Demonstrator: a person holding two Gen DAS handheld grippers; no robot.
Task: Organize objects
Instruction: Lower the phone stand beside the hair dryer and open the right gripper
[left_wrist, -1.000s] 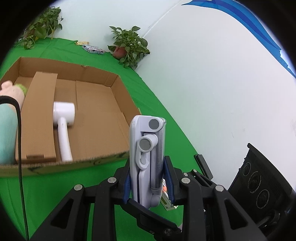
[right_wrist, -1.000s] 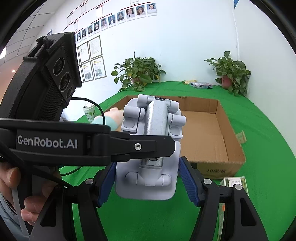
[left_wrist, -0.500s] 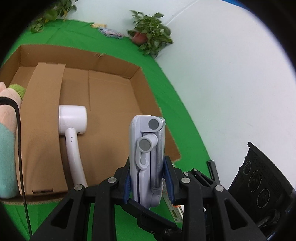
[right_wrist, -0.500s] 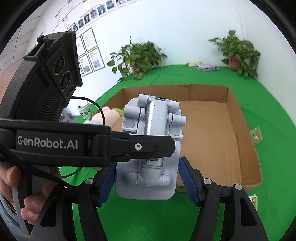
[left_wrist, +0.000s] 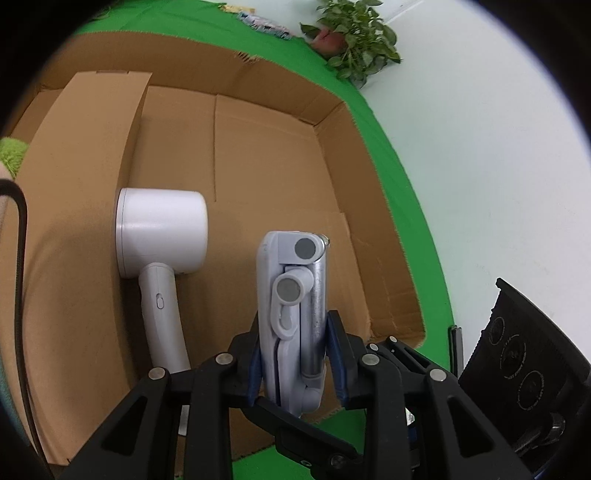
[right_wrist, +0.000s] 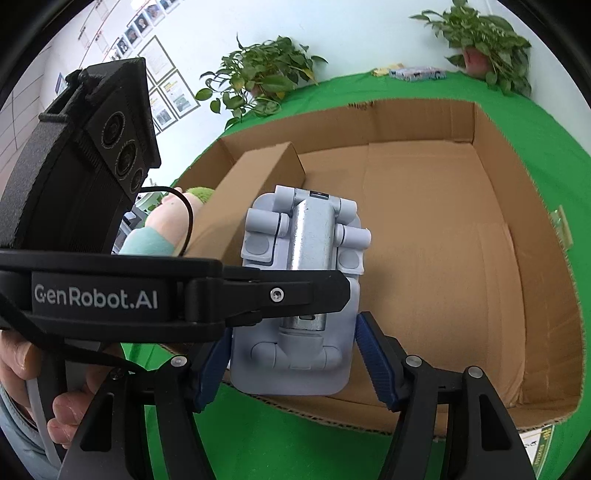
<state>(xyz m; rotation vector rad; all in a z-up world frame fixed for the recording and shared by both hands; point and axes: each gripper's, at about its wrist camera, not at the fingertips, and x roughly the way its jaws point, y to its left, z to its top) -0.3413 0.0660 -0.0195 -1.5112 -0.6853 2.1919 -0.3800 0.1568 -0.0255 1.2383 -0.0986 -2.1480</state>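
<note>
Left gripper (left_wrist: 293, 363) clamps the folded grey phone stand (left_wrist: 291, 314) by its narrow sides, above the cardboard box (left_wrist: 373, 206). A white hair dryer (left_wrist: 159, 258) lies inside. Right gripper (right_wrist: 291, 363) grips the stand's base.

- Your stand (left_wrist: 291, 314) hangs over the box (left_wrist: 373, 206), between both grippers.
- In the box, the dryer (left_wrist: 159, 236) lies left of it, against the divider (left_wrist: 85, 158).
- A toy (right_wrist: 162, 225) sits beyond that divider.
</note>
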